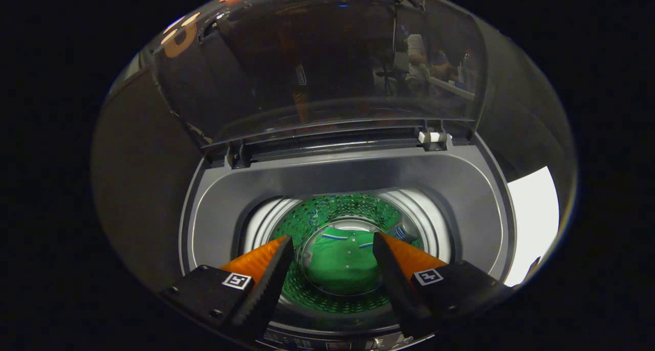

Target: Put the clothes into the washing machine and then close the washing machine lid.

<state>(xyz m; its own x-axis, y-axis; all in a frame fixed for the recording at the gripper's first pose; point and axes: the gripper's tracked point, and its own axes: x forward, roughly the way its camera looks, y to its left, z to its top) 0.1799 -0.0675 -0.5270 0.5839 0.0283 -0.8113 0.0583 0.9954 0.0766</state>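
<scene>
1. Two fingers [266, 274] of the claw [332, 248] are spread apart and released, nothing being held, above the washer [471, 197] opening.
2. Between and beyond them, a green shirt [340, 261] is seen lying at the bottom of the drum [307, 218].
3. Behind the opening, the lid [317, 64] is raised upright.

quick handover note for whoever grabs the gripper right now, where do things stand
Gripper: open, empty, held over the washing machine's opening, fingers pointing down into the drum.
Green shirt: lies at the bottom of the drum, seen between the fingers, touching neither.
Lid: raised, standing upright behind the opening.
Done: clothes are in.
Left: swing the lid down to close it.
</scene>
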